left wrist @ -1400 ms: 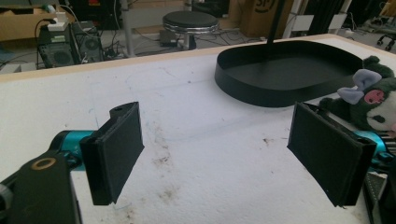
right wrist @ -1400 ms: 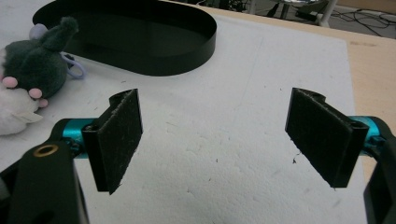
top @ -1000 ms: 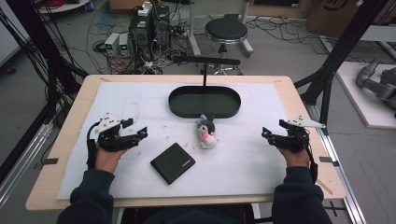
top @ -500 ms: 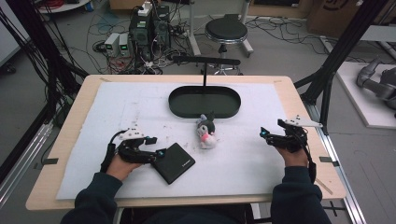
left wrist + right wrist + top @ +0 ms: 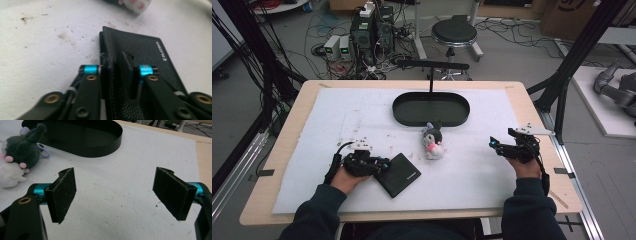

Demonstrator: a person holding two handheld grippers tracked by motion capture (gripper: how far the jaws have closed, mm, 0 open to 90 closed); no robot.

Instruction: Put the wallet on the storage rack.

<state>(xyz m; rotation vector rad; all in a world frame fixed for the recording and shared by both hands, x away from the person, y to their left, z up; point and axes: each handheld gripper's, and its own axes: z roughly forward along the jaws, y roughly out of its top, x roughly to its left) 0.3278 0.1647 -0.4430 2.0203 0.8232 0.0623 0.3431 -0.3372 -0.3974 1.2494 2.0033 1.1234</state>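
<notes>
A black leather wallet (image 5: 399,174) lies flat on the white foam mat, near its front left. My left gripper (image 5: 382,164) has come in from the wallet's left and its jaws have just been closing on it. In the left gripper view the two pads pinch the near edge of the wallet (image 5: 145,50), with the left gripper (image 5: 116,75) low against the mat. My right gripper (image 5: 494,145) rests at the mat's right side, and in the right gripper view the right gripper (image 5: 117,192) stands wide open over bare foam.
A small grey-and-white plush toy (image 5: 432,142) lies mid-table, seen also as the plush toy (image 5: 17,160) at the upper left. Behind it sits a black oval tray (image 5: 398,114), its rim (image 5: 100,148) close ahead of my right gripper. A black stand rises behind the tray.
My left hand slid right and down from the mat's left side to the wallet, and its jaws went from wide apart to pinched on the wallet's edge. The right hand stayed put.
</notes>
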